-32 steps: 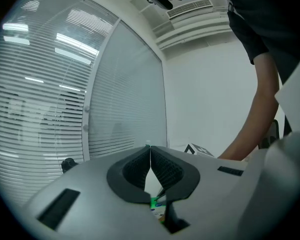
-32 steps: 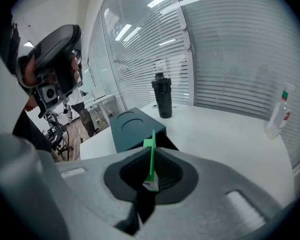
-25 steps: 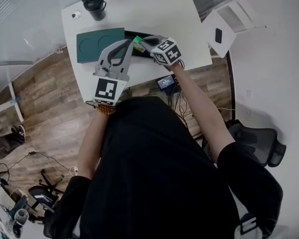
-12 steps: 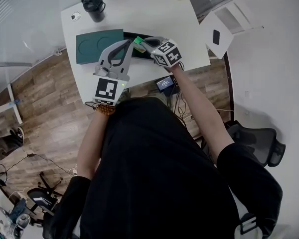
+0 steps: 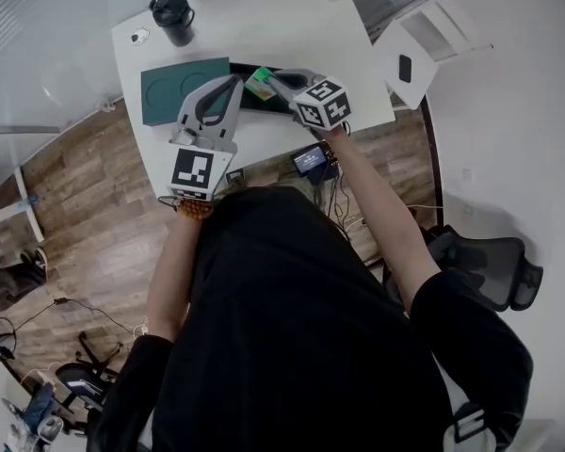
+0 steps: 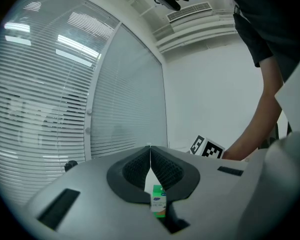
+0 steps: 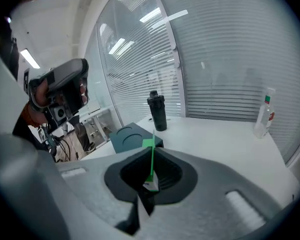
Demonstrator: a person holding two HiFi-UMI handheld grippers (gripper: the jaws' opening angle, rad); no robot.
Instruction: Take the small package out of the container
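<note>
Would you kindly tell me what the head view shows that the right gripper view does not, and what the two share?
Only the head view shows the office chair and the marker cube. Only the right gripper view shows the camera rig on the person's head and the jaws pressed shut on the small green package, seen edge-on. Both show the right gripper holding that package over the white table, with the dark green box and the black tumbler.

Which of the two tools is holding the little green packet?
The right tool: its jaws pinch the small, thin green packet. The left tool is shut too, but with nothing between its jaws.
</note>
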